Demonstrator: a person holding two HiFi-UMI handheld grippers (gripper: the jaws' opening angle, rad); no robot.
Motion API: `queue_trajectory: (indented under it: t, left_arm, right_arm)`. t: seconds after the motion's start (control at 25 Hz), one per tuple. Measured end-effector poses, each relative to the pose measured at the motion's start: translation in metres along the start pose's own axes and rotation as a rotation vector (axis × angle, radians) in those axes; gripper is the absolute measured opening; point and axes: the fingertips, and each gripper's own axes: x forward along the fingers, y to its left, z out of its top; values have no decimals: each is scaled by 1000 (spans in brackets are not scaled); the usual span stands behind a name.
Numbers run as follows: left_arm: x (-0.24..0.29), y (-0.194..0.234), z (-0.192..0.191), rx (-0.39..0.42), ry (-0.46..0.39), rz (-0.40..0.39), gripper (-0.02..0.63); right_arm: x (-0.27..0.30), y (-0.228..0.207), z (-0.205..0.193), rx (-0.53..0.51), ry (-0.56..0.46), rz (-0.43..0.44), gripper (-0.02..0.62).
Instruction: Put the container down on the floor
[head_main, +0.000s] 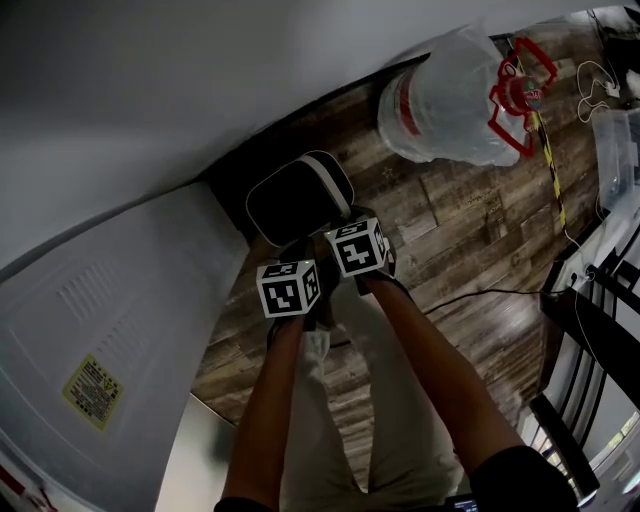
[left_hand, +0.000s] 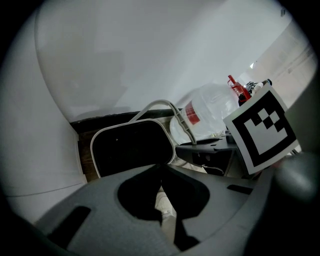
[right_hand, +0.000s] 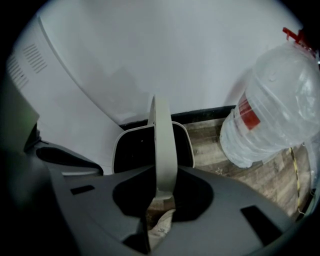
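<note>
Black container (head_main: 298, 200) with white rim, above wood floor (head_main: 470, 240), right gripper (right_hand: 162, 189) fingers clamped on its handle (right_hand: 164, 140), left gripper (left_hand: 161, 172) fingers closed together, clear water jug (head_main: 445, 100) nearby.

The white-rimmed, dark-lined rounded-rectangular container (head_main: 297, 198) is upright with its mouth open upward and its thin white bail handle (right_hand: 164, 145) raised vertically. It sits near the clear plastic water jug (head_main: 447, 100), on that jug's left in the head view.

head view: high up, steeply down at the floor (head_main: 470, 230)
left gripper view: low, close to the container (left_hand: 131, 147)
right gripper view: close too, handle (right_hand: 163, 145) dead centre
shared: all 3 show container, water jug (right_hand: 280, 100)
</note>
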Motion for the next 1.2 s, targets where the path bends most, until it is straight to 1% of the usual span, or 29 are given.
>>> queue_trajectory:
  t: [0.16, 0.32, 0.56, 0.76, 0.96, 1.2]
  left_arm:
    - [7, -4, 0, 7, 12, -2, 17]
    - [14, -7, 1, 13, 19, -6, 17]
    - [26, -14, -1, 22, 35, -23, 17]
    - [34, -20, -1, 37, 51, -37, 17]
    - [42, -24, 4, 43, 55, -46, 17]
    - [51, -30, 4, 58, 67, -60, 17]
  right_arm:
    - [2, -7, -1, 19, 0, 5, 37]
    - [4, -19, 0, 38, -10, -9, 47]
    - [5, -43, -2, 64, -14, -76, 72]
    - [5, -63, -2, 102, -15, -111, 85]
    - [4, -79, -9, 140, -12, -127, 86]
    - [8, -86, -13, 165, -11, -128, 86]
